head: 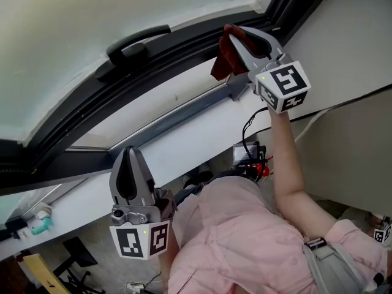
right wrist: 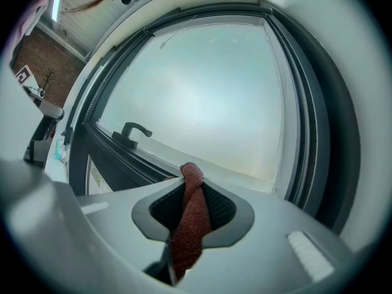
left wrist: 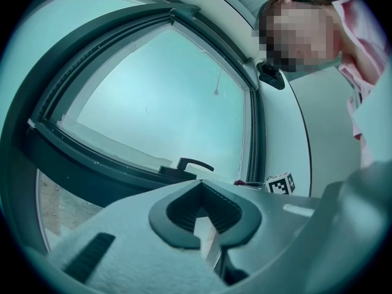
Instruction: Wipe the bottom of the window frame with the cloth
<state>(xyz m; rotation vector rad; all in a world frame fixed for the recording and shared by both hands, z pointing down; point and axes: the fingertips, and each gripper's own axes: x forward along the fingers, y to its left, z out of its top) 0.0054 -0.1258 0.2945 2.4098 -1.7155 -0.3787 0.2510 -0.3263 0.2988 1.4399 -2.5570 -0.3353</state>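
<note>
Dark-red cloth point(head: 223, 57), pinched tight in the right gripper point(head: 242, 38), sits upper right at the window frame point(head: 79, 118) near its corner, with the bottom rail running down-left from there; the left gripper point(head: 130, 173), jaws together on nothing, hangs lower left below the white sill point(head: 184, 146), well apart.

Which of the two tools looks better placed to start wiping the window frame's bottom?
The right tool: it is shut on the red cloth, close to the dark window frame. The left tool is shut, empty and farther off.
</note>
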